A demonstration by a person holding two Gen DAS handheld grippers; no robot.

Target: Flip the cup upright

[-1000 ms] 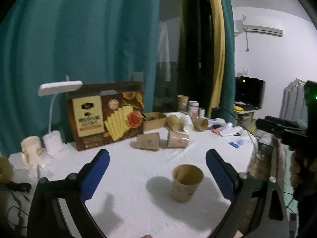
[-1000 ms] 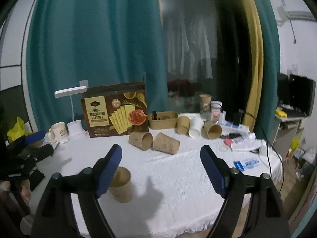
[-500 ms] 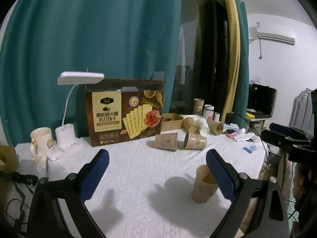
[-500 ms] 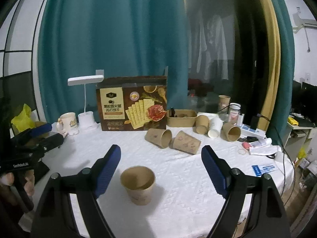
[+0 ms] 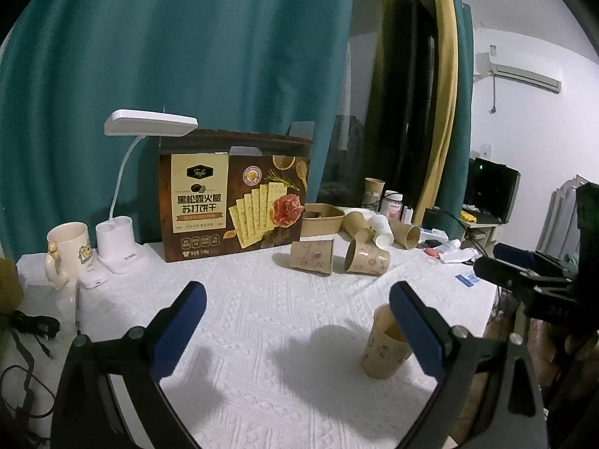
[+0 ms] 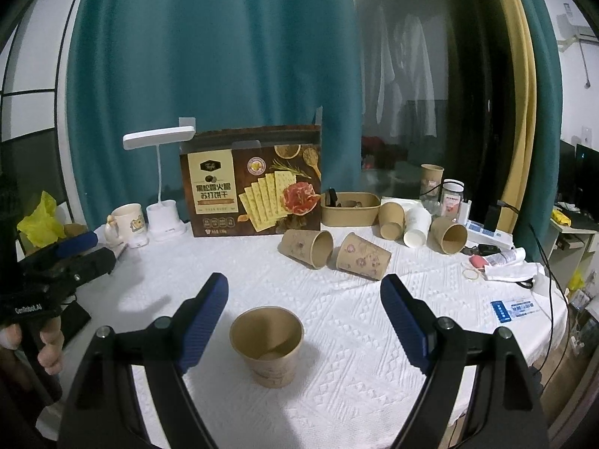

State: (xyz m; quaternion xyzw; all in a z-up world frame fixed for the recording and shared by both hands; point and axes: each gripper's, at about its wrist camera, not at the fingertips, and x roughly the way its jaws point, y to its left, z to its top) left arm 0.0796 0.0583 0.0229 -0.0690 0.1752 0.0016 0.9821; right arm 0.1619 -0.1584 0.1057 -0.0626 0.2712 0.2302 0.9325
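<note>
- A brown paper cup (image 6: 266, 346) was seen upright, mouth up, in the lower centre of the right wrist view, on the white tablecloth (image 6: 337, 318).
- In the left wrist view the same cup (image 5: 385, 348) was found at the lower right, partly hidden behind a blue finger pad (image 5: 415, 331).
- The right gripper (image 6: 304, 321) was held with its jaws wide apart and nothing was gripped. The cup stood between the pads, nearer the left one; contact was not evident.
- The left gripper (image 5: 297, 327) was likewise held fully open and empty, with bare cloth between its pads.
- The flip was judged complete for this cup, since its rim faced up and its base rested flat.
- Two patterned cups (image 6: 307, 249) (image 6: 363, 256) were seen lying on their sides in the middle of the right wrist view, just beside each other. These were judged to be placed as further items to be righted.
- A cracker box (image 6: 254, 183), a desk lamp (image 6: 159, 138) and a mug (image 6: 129, 220) were ranged along the upper left, well apart from the upright cup.
- More cups and a paper bowl (image 6: 350, 209) were crowded at the upper right.
- Open cloth was available all round the upright cup, so a straight pull-back was judged unobstructed.
- The table edge at the lower right was judged the nearest hazard, since the cup stood closer to it than to the clutter.
</note>
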